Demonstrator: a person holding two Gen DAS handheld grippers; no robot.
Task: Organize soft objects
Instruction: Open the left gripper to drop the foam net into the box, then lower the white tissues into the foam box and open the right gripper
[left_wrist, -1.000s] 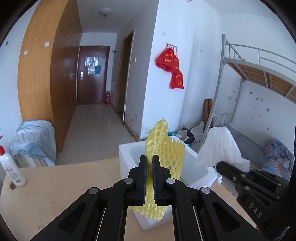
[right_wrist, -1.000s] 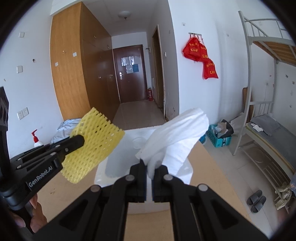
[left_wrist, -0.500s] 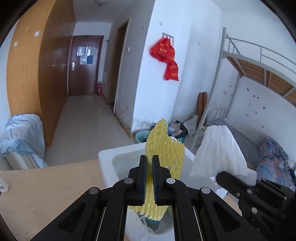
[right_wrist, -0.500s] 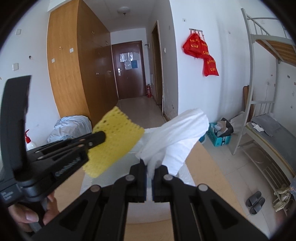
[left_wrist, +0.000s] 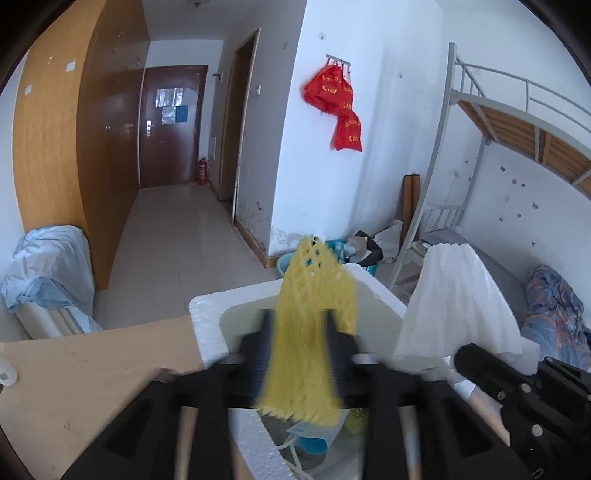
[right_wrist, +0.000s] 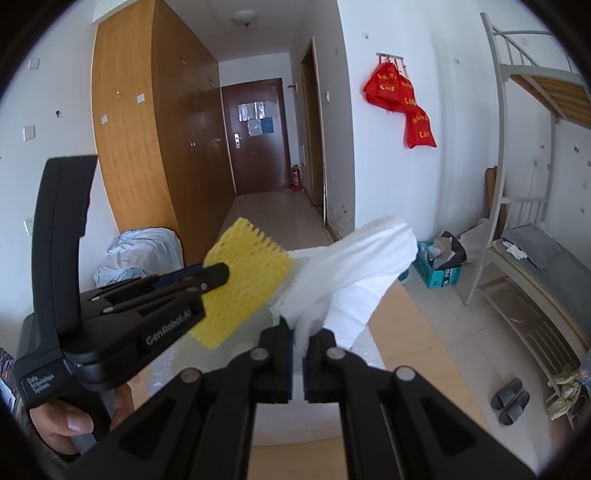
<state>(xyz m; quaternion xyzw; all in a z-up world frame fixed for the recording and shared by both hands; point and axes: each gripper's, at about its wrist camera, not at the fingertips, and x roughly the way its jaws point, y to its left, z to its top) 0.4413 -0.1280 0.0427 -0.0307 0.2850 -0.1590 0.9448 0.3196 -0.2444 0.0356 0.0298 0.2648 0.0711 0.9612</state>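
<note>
Yellow foam net (left_wrist: 312, 332) hangs blurred between the left gripper (left_wrist: 297, 354) fingers, whose jaws have just been opening and now stand well apart, no longer pinching it; its long axis runs upright, straight above the open white foam box (left_wrist: 207, 325) on the tabletop (left_wrist: 74, 380). Beside it, the right gripper (right_wrist: 298, 363) fingers are clamped tight on a white cloth (right_wrist: 354, 266), also above the box. The net looks set to drop in first.
</note>
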